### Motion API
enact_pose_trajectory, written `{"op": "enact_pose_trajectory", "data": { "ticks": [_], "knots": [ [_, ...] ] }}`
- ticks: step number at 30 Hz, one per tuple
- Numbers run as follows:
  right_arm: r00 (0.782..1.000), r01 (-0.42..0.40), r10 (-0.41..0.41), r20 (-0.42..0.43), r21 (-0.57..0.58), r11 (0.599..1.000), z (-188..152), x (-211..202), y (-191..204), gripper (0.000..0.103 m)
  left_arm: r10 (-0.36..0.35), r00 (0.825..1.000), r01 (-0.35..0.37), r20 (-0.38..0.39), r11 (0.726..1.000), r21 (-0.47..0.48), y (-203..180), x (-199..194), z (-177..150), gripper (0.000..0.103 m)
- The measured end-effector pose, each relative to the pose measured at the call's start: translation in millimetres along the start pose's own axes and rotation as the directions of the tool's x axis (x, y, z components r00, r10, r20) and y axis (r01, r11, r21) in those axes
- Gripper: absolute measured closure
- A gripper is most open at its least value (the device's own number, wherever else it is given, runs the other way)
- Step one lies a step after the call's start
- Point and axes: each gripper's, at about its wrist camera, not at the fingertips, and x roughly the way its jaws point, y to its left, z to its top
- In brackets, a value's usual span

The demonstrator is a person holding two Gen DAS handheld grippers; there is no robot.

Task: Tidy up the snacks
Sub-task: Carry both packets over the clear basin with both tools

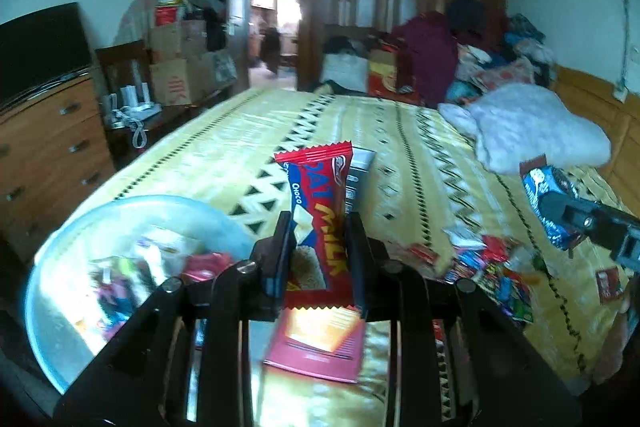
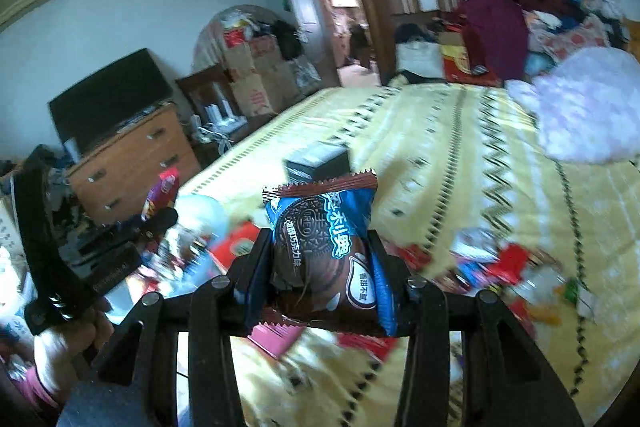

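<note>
Above the near edge of the bed (image 1: 360,115), I am holding two snacks: my left gripper (image 1: 318,247) is clamped on the red oat-milk bar (image 1: 320,211), standing upright between its jaws, and my right gripper (image 2: 320,267) is clamped on the blue Oreo pack (image 2: 324,251). The clear bowl (image 1: 80,227), already holding wrappers, is sitting at the bed's near left corner, while the loose snack pile (image 1: 488,267) is lying toward the near right. To do this well, I judge I should be bringing each snack squarely over the bowl's mouth before parting the jaws, one side at a time, so the grippers are not colliding.
</note>
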Motion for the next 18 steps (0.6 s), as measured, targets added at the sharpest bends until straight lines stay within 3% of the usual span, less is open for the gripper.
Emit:
{"op": "enact_pose_trajectory", "data": {
  "ticks": [7, 18],
  "knots": [
    [0.99, -0.14, 0.139, -0.013, -0.068, 0.988, 32, 40, 73, 0.055, 0.094, 0.996, -0.094, -0.004, 0.993, -0.066, 55, -2, 4, 0.077],
    [0.957, -0.288, 0.279, -0.083, -0.141, 0.947, 50, 98, 162, 0.055, 0.202, 0.979, -0.204, -0.029, 0.962, -0.182, 123, -4, -1, 0.077]
  ]
}}
